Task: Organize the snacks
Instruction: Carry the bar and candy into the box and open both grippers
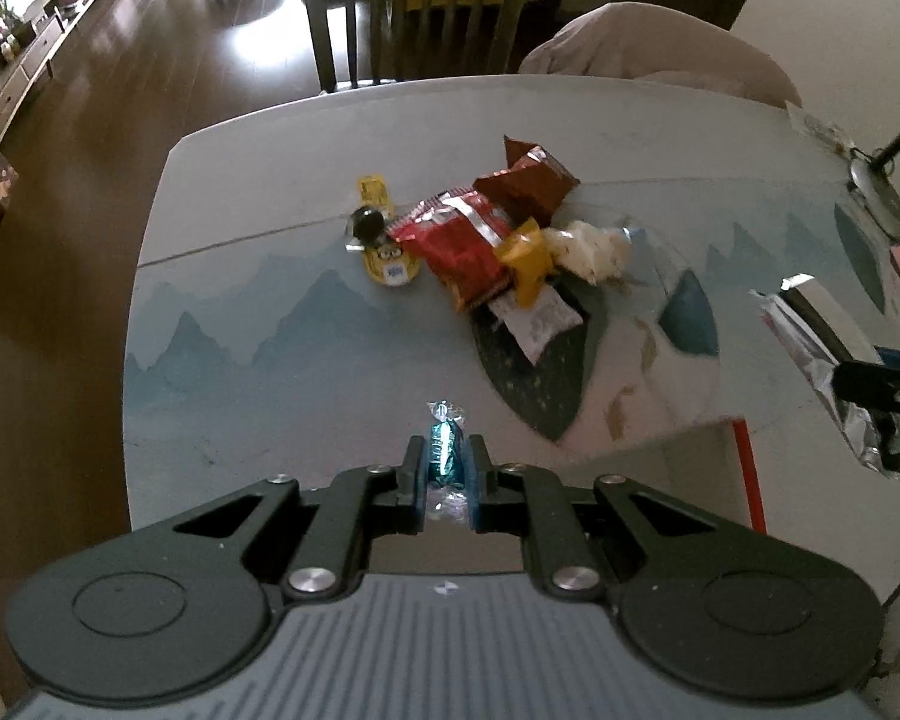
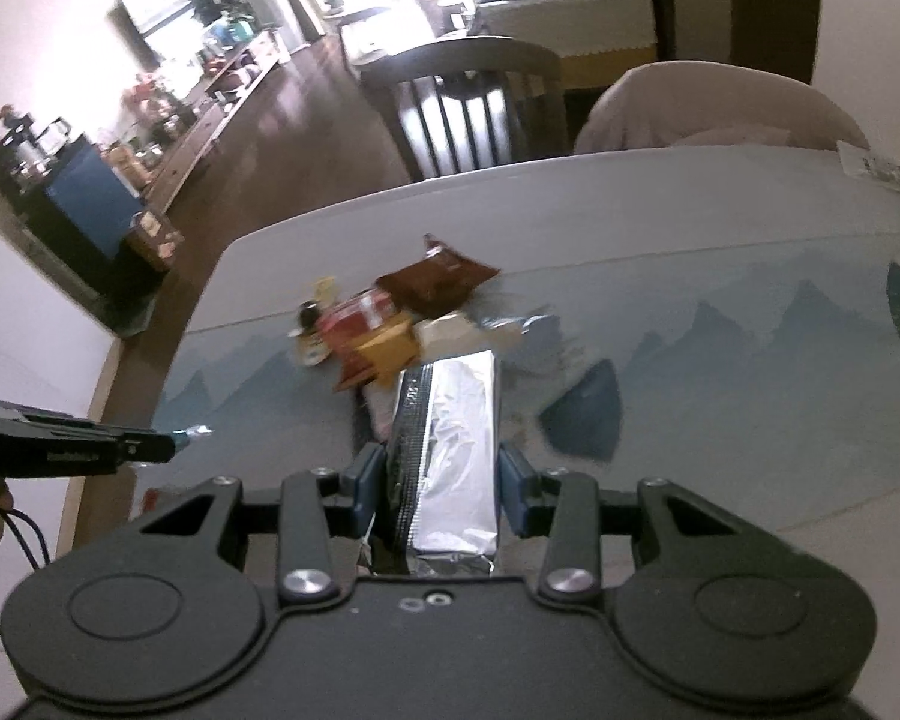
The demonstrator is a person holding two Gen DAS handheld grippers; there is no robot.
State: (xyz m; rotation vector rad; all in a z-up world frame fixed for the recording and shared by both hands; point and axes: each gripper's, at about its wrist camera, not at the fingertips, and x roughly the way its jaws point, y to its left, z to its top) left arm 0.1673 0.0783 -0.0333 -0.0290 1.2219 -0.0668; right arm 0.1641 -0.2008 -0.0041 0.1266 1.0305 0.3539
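My left gripper (image 1: 446,447) is shut on a small teal-wrapped candy (image 1: 444,444), held above the near part of the table (image 1: 240,372). My right gripper (image 2: 444,468) is shut on a silver foil snack pack (image 2: 450,450), also lifted off the table. In the left wrist view that silver pack (image 1: 810,330) hangs at the right edge, pinched by the right gripper. A pile of snacks lies mid-table: a red packet (image 1: 456,240), a brown packet (image 1: 528,183), a yellow packet (image 1: 384,252), an orange-yellow wrapper (image 1: 528,255) and a white one (image 1: 588,246). From the right wrist the pile (image 2: 390,324) looks blurred.
The table carries a blue mountain-print cloth (image 2: 720,330). A dark wooden chair (image 1: 414,18) and a beige-covered chair (image 1: 660,54) stand at the far edge. A lamp base (image 1: 876,192) sits far right. A red strip (image 1: 750,474) runs by the near right edge.
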